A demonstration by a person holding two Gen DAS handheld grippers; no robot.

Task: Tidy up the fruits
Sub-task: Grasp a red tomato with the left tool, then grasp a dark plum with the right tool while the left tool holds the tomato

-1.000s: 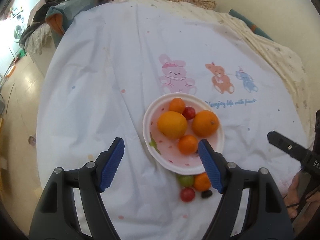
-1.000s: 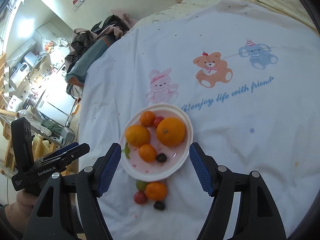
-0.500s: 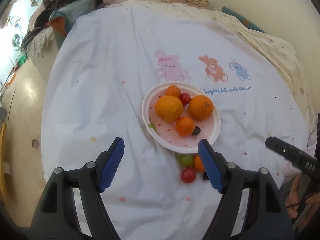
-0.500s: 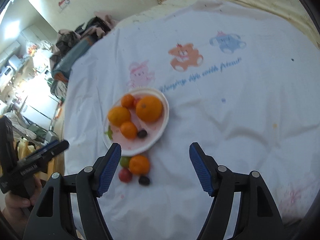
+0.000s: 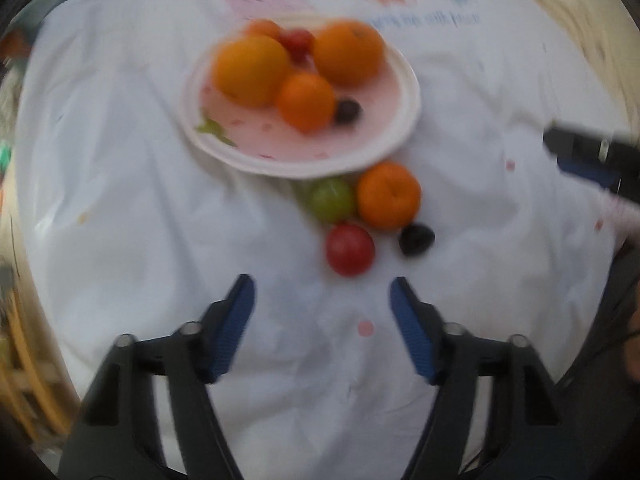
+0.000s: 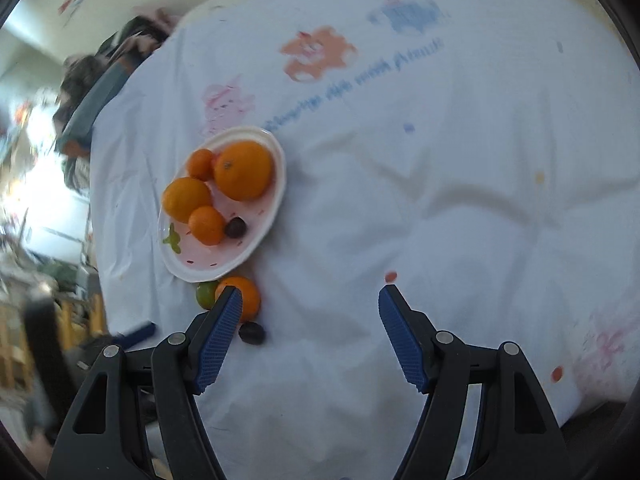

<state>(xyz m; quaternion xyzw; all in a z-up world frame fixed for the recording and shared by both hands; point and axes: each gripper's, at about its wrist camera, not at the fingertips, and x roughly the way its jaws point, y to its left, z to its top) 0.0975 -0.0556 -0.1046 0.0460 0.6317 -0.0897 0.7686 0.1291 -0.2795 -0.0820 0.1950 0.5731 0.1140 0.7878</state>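
White cartoon-print cloth [image 6: 440,200] covers the work surface, wrinkled, with scattered small coloured spots; both views are motion-blurred.

Left gripper [image 5: 322,308]: jaws spread wide, empty, low over the cloth. Just ahead of its fingertips, slightly right: red fruit [image 5: 350,249], then dark grape [image 5: 416,239] beside it. Beyond those, green fruit [image 5: 332,199] and loose mandarin [image 5: 389,194], side by side against the near rim of the plate [image 5: 404,120].

Right gripper [image 6: 310,300]: jaws also wide, nothing held. Loose cluster sits at its left fingertip, which partly hides the mandarin; open cloth lies between the jaws.

Farther out, on the plate: two large oranges [image 5: 250,70], two smaller mandarins, a red fruit at the back, one dark grape.

Progress, as judged: more than half done. Six pieces plated, four left on the cloth. The left gripper looks best placed for the red fruit; the grape is small and may roll.

Room beyond the right gripper's left side: heaped clothing [image 6: 104,80] at the cloth's far edge, bright blurred clutter past it. Pale wall behind.
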